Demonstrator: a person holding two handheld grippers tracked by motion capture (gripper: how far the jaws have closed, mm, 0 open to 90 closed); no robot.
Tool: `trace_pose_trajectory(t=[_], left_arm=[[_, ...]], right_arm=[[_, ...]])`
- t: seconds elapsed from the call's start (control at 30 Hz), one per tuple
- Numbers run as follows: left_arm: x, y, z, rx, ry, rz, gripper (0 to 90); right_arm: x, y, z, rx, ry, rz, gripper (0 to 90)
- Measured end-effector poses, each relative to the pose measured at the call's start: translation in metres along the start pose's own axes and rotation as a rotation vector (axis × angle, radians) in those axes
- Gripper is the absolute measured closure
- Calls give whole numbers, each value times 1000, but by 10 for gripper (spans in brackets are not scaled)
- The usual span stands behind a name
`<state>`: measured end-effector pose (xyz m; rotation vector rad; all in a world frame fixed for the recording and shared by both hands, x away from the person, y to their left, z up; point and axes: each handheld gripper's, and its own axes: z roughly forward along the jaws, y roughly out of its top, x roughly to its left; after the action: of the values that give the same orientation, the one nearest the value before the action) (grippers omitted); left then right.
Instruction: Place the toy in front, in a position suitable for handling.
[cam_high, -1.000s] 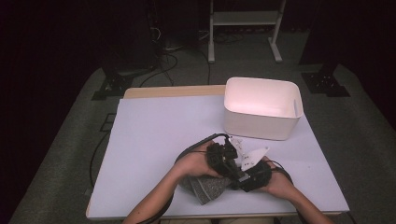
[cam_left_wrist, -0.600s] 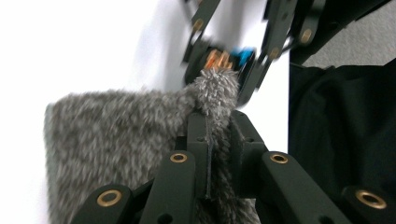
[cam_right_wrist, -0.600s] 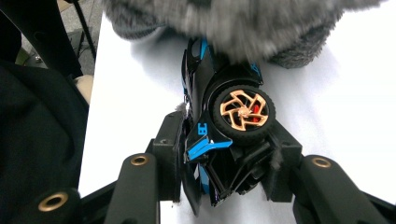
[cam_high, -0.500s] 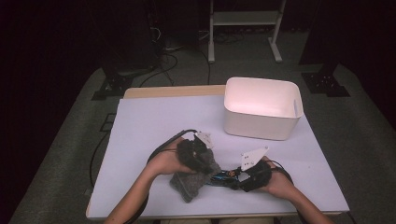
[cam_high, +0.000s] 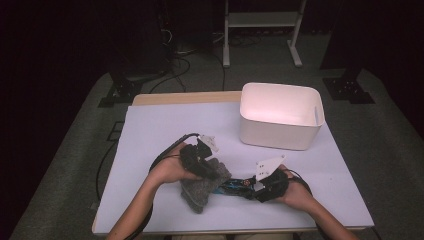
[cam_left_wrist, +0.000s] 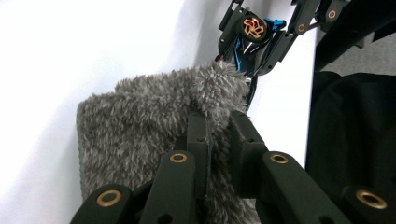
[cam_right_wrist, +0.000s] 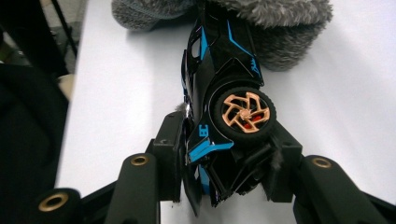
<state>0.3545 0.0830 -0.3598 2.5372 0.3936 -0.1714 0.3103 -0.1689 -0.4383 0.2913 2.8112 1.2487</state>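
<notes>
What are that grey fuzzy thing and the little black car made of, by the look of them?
The grey fuzzy pouch looks like soft plush fleece: long matte fibres stand up all over it. The toy car looks like hard glossy plastic, perhaps partly metal: black panels with blue trim catch the light, and its copper-coloured wheel rim shines.

- The left tongs (cam_high: 207, 167) pinch a grey fuzzy cloth (cam_high: 202, 187) on the white desk (cam_high: 160, 130).
- The right tongs (cam_high: 257, 187) hold a black-and-blue toy car (cam_high: 235, 186) beside it.
- A white bin (cam_high: 280, 131) stands behind.
</notes>
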Motion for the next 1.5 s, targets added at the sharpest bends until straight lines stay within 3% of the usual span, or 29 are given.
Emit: trace_pose_trajectory(t=[0.17,0.27,0.33,0.47,0.57,0.6,0.77,1.17,1.33,1.5], left_arm=[[11,9,0,3,5,-22,805],[16,12,5,16,-4,-32,803],[18,11,10,27,-22,-33,803],[18,5,11,-2,-50,-54,806],[16,2,11,-8,-60,-53,808],[13,1,10,-1,-61,-43,809],[7,-3,10,16,-73,-20,810],[-10,-14,14,24,-89,9,811],[-16,-20,17,27,-107,16,811],[-23,-25,22,54,-116,28,811]], right_arm=[[-15,2,0,6,-20,-9,558],[-22,1,0,-3,-19,14,557],[-22,-1,-1,-9,-19,18,556],[-20,0,-3,-5,-31,39,528],[-20,0,-4,-14,-11,69,500],[-19,1,-6,-16,-2,85,443],[-15,4,-6,-19,29,129,344],[-9,0,-4,12,29,198,198],[-4,-2,1,34,32,186,172],[3,-3,9,80,36,142,166]])
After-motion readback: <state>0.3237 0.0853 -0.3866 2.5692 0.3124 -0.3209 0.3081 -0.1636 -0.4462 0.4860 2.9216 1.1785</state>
